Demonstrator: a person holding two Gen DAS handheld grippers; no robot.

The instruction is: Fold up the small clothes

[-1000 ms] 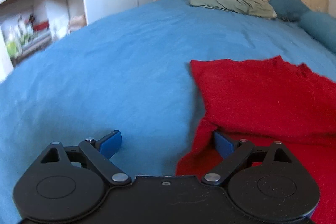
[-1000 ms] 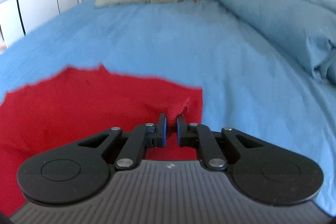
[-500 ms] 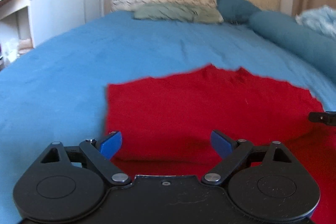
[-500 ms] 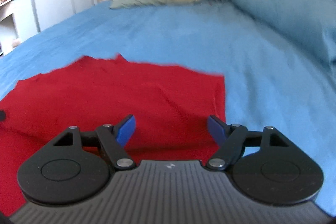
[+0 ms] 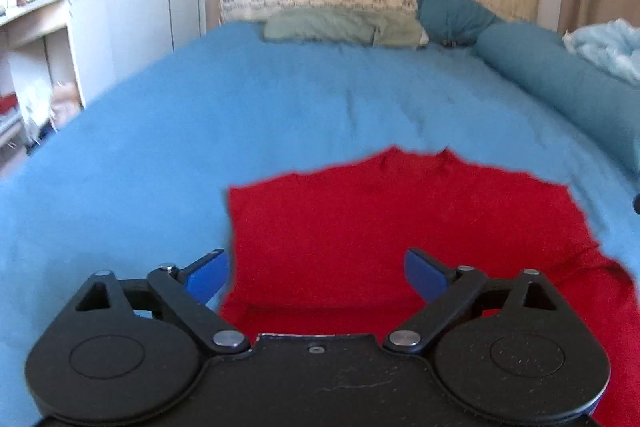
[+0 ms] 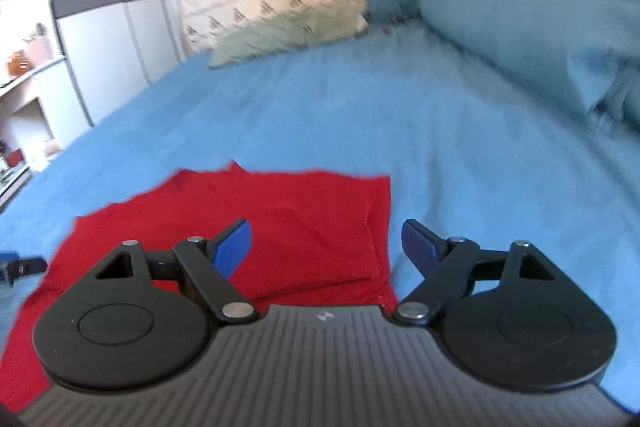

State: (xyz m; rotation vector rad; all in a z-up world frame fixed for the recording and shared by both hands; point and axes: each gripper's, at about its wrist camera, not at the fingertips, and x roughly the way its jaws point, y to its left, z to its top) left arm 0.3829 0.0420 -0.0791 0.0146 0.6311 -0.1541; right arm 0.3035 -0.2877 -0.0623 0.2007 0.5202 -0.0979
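Red cloth lies folded over on the bed. Right gripper let go a second ago; left gripper gapes too, both empty, so this fold looks finished.

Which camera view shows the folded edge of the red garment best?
The right wrist view: the red garment shows its folded flap with the layered edge and crease lines at its right side. The left wrist view shows the red garment wider and flatter, with one low fold line near the open left hand-held gripper.
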